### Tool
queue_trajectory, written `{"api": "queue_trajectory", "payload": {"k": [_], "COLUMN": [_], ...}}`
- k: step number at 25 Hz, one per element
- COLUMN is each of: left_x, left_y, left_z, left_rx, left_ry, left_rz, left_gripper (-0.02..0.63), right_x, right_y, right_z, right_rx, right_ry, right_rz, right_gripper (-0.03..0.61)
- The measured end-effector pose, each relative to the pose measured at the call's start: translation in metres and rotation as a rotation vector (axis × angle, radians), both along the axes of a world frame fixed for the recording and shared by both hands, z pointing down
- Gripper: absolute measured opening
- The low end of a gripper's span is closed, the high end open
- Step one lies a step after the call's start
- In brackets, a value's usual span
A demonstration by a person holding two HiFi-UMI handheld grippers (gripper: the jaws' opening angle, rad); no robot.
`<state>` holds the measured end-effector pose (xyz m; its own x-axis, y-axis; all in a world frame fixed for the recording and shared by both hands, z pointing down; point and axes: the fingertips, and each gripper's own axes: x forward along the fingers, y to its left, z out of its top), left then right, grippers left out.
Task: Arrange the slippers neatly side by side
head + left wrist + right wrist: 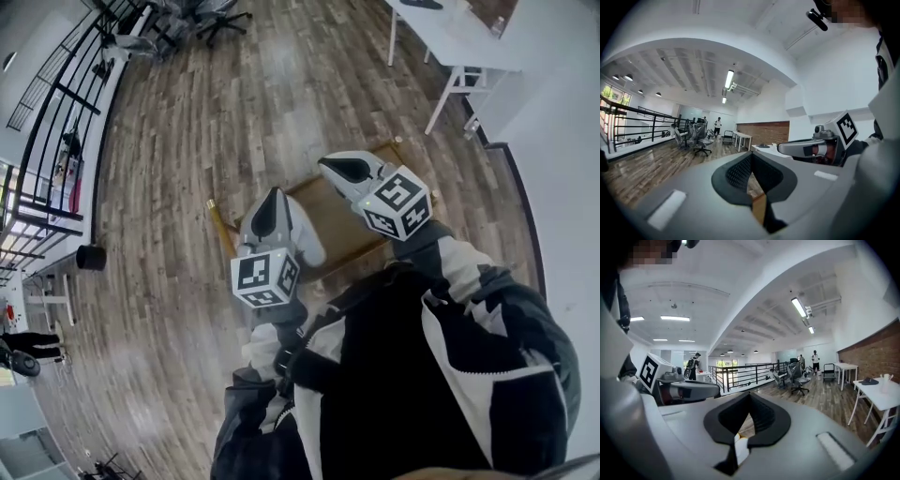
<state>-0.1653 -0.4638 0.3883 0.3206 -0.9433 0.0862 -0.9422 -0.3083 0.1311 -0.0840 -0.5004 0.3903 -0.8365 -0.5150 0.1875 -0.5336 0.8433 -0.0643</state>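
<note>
In the head view both grippers hang over a brown mat on the wooden floor. My left gripper has its grey jaws together with nothing between them. A pale shape beside it may be a slipper; I cannot tell. My right gripper is also shut, near the mat's far side. In the left gripper view the jaws meet and brown mat shows through the slot behind them. In the right gripper view the jaws meet, and a small white and yellow bit shows in the slot. No slipper is plainly seen.
A white table stands at the far right by a white wall. Office chairs sit at the far end. A black railing runs along the left, with a black bin near it. People stand far off.
</note>
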Motion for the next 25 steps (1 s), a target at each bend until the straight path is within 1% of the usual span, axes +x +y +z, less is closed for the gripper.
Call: {"api": "queue_trajectory", "payload": {"k": [3, 7, 9, 13, 20, 25], "left_x": [0.015, 0.033, 0.038, 0.036, 0.036, 0.038], "left_y": [-0.006, -0.007, -0.01, -0.013, -0.015, -0.01], "left_z": [-0.001, -0.001, -0.001, -0.001, -0.004, 0.001], "left_rx": [0.003, 0.007, 0.008, 0.005, 0.011, 0.012], "left_ry": [-0.003, -0.022, -0.022, -0.005, -0.009, -0.014], "left_rz": [0.02, 0.059, 0.067, 0.062, 0.066, 0.069], "left_gripper": [0.018, 0.018, 0.018, 0.018, 0.018, 0.017], "right_x": [0.016, 0.032, 0.035, 0.034, 0.028, 0.028], "right_y": [0.002, 0.003, 0.001, -0.001, 0.0, 0.007], "right_z": [-0.002, 0.011, 0.012, 0.01, 0.007, 0.011], "right_rx": [0.033, 0.006, 0.008, 0.016, 0.028, 0.027], "right_ry": [0.02, 0.016, 0.021, 0.024, 0.034, 0.022], "right_rz": [0.028, 0.07, 0.076, 0.072, 0.056, 0.046], "right_gripper": [0.002, 0.0, 0.0, 0.0, 0.0, 0.0]}}
